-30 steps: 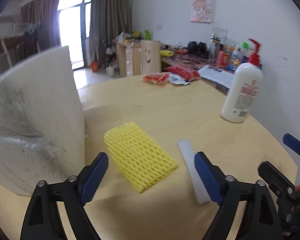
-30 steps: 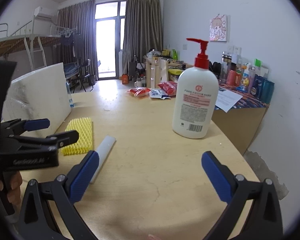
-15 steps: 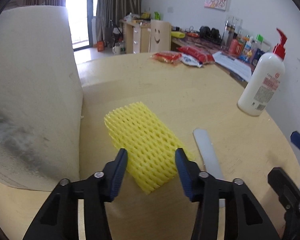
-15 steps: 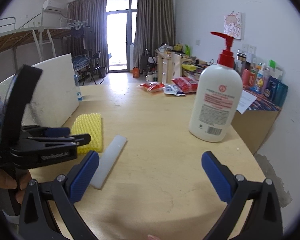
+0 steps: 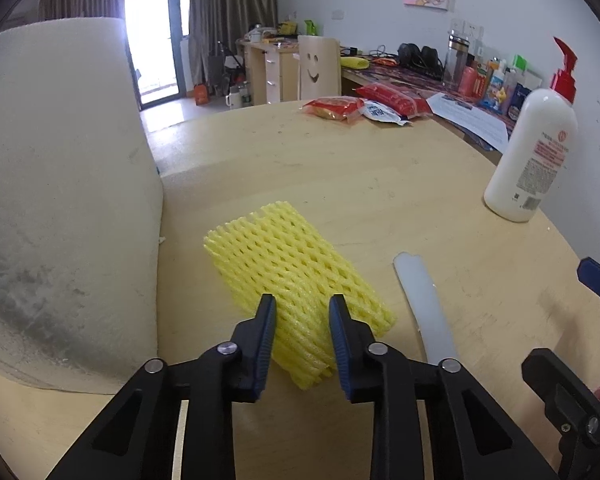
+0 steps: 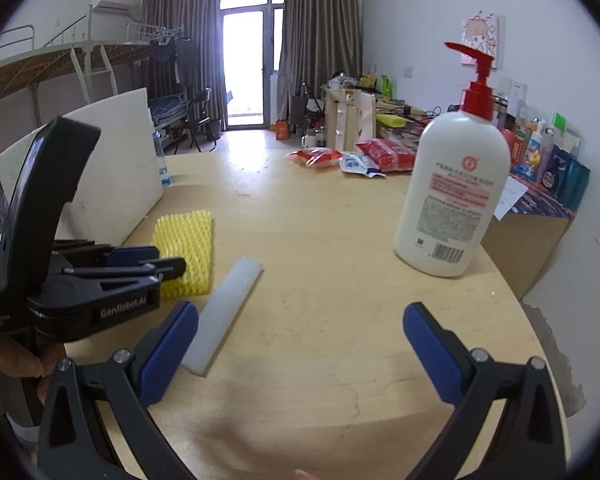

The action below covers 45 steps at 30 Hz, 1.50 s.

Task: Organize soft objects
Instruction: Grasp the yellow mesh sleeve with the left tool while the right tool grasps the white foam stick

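Observation:
A yellow foam net (image 5: 292,264) lies on the round wooden table (image 5: 300,168), beside a large white foam board (image 5: 60,184). My left gripper (image 5: 302,304) is closing on the net's near end, which is pinched narrow between the blue pads. The right wrist view shows the same grip from the side, with the left gripper (image 6: 172,266) at the net (image 6: 186,236). A white foam strip (image 5: 424,300) lies just right of the net. My right gripper (image 6: 300,312) hangs open over bare table, its left finger above the strip's (image 6: 224,316) near end.
A white lotion bottle with a red pump (image 6: 456,192) stands at the table's right side. Red and white snack packets (image 6: 352,158) lie at the far edge. The foam board (image 6: 112,176) walls off the left. A person's hand (image 6: 8,364) holds the left gripper.
The left gripper has come forward and down over the yellow net, and its jaws have narrowed from wide apart to pinching the net's near end. The right gripper has drifted slightly, still open.

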{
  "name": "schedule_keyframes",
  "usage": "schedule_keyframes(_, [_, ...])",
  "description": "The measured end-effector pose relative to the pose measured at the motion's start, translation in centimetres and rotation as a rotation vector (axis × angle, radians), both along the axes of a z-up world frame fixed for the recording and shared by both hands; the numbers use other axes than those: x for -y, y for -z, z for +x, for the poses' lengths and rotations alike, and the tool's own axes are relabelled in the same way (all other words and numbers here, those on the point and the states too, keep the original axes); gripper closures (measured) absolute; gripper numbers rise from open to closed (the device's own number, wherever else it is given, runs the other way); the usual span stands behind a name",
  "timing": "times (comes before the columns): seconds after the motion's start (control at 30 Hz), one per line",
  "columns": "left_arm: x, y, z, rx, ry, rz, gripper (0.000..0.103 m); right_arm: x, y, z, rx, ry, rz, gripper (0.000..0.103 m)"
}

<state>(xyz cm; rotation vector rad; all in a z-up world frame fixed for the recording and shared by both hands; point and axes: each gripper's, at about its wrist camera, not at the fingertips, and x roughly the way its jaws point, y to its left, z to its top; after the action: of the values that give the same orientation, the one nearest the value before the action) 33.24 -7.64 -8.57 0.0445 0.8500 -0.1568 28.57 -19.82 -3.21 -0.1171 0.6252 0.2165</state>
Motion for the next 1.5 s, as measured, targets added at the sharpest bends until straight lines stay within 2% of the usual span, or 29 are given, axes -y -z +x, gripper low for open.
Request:
schedule_keyframes(0.13, [-0.2, -0.1, 0.0, 0.002, 0.018, -0.024, 0.093, -0.5, 0.2, 0.3, -0.021, -0.005, -0.009, 0.0])
schedule_keyframes(0.23, [-0.8, -0.2, 0.1, 0.003, 0.03, -0.07, 0.094, -1.3, 0.1, 0.3, -0.028, -0.026, -0.017, 0.0])
schedule_keyframes(0.3, [-1.4, -0.6, -0.4, 0.032, 0.042, -0.1, 0.094, -1.8, 0.0, 0.3, -0.03, -0.037, -0.029, 0.0])
schedule_keyframes(0.4, [-1.6, -1.5, -1.2, 0.087, 0.038, -0.073, 0.094, -2.5, 0.1, 0.3, -0.038, -0.056, -0.035, 0.0])
schedule_keyframes(0.57, [-2.3, -2.0, -1.7, 0.115, 0.043, -0.089, 0.094, -3.4, 0.4, 0.6, -0.054, -0.07, -0.053, 0.003])
schedule_keyframes(0.73, [-3.1, -2.3, -1.9, 0.136, 0.033, -0.097, 0.094, -3.9, 1.1, 1.2, -0.099, -0.07, -0.049, 0.018])
schedule_keyframes(0.9, [-3.0, -2.4, -2.4, 0.156, 0.045, -0.091, 0.094, -4.1, 1.7, 1.8, -0.129, -0.068, -0.044, 0.045])
schedule_keyframes(1.03, [-3.0, -2.5, -2.5, 0.165, 0.049, -0.091, 0.094, -4.7, 1.9, 2.0, -0.153, -0.072, -0.043, 0.059])
schedule_keyframes(1.5, [-3.8, -3.5, -3.5, 0.208, 0.043, -0.109, 0.093, -6.5, 2.4, 2.4, -0.2, -0.064, -0.089, 0.071])
